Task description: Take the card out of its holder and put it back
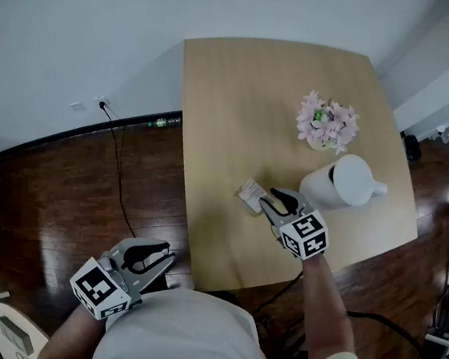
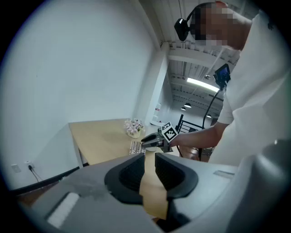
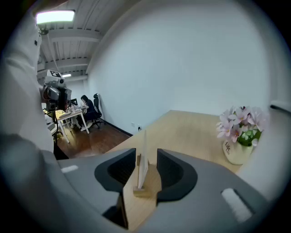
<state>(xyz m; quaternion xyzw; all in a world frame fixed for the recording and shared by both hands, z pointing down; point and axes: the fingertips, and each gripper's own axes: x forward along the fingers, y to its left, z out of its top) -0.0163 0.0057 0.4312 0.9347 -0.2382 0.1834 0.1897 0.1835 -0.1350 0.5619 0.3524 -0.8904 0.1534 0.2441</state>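
Table — card stands between parted jaws of right claw.

This is an office: a person sits on a chair at a desk under long ceiling lights.

The left half of the desk is left bare; the right is blocked by a white jug and a flower vase.
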